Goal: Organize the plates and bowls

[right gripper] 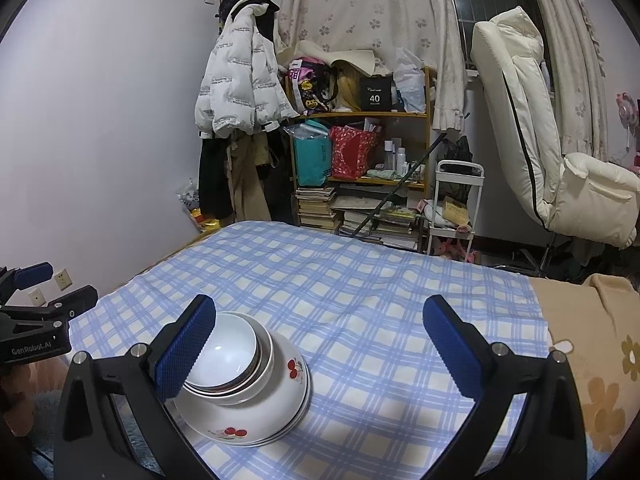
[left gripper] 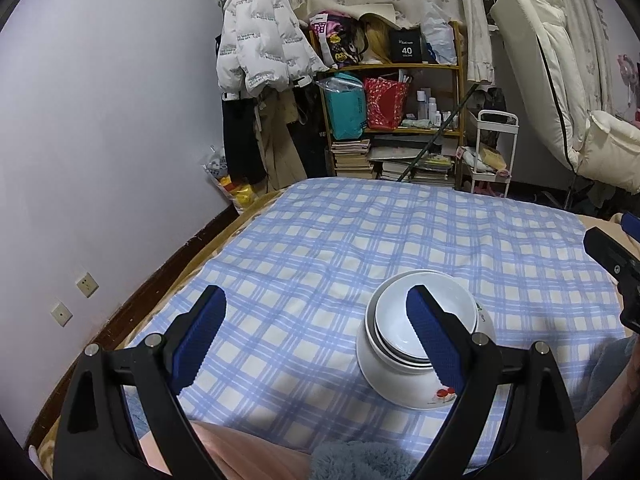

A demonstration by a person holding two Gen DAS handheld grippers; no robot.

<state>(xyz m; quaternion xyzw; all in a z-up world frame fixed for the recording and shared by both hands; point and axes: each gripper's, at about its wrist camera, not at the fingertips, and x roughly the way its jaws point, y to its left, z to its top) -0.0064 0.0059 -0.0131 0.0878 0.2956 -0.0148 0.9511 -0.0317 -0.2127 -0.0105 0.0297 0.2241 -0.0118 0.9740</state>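
My left hand-held gripper (left gripper: 316, 322) hangs over the near part of the bed with its blue-padded fingers spread wide and nothing between them; the right-side finger (left gripper: 430, 334) sits in front of the stack of dishes from this camera, but I cannot tell whether it touches them. My right hand-held gripper (right gripper: 320, 334) is likewise fully spread and empty, its left finger (right gripper: 186, 350) overlapping the stack's near edge in view. The stack itself rests on the blue-and-white checked sheet (right gripper: 360, 292) covering the bed: plain white bowls (right gripper: 228, 354) nested inside a larger cherry-printed bowl (right gripper: 276, 396), which in turn appears to sit on a plate rim (right gripper: 298, 414) just visible beneath. From the right wrist I see the left tool at the frame's left edge, apart from the dishes. Behind the bed stand a cluttered shelf (left gripper: 394, 120) and a white puffer jacket (left gripper: 260, 36).
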